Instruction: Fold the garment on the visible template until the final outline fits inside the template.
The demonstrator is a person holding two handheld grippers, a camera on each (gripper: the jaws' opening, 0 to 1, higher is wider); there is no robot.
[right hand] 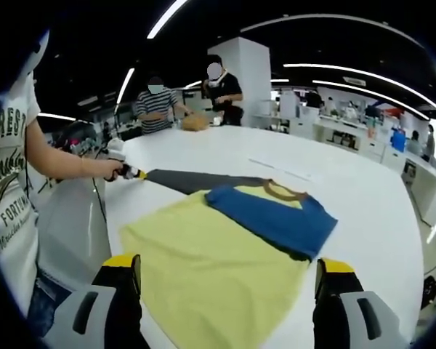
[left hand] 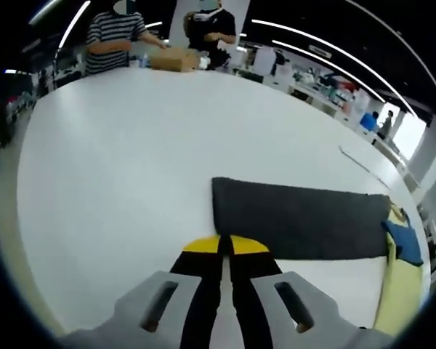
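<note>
Left gripper view: left gripper (left hand: 225,246) has its yellow-tipped jaws pressed together, tips sitting right at the near edge of a dark grey sleeve (left hand: 298,222). Can't tell whether any cloth is pinched between them. The sleeve lies flat on the white table (left hand: 116,167), stretched out toward the table's right edge. At its far end a bit of the blue sleeve (left hand: 405,241) and the yellow body of the garment (left hand: 401,291) show near that edge. Two people stand at the far edge of the table beside a brown box (left hand: 173,58).

Right gripper view: right gripper (right hand: 229,273) jaws are spread wide, nothing between them, hanging over the near edge of the table. The yellow garment lies face up in the middle of the table; its hem is nearest the jaws and the brown neckline (right hand: 283,191) points to the far edge. The blue sleeve is folded across the chest. The grey sleeve runs out toward the table's left edge, where the left gripper, in a person's hand (right hand: 115,169), meets its tip. A thin template outline (right hand: 280,169) is faintly visible on the table beyond the collar.
</note>
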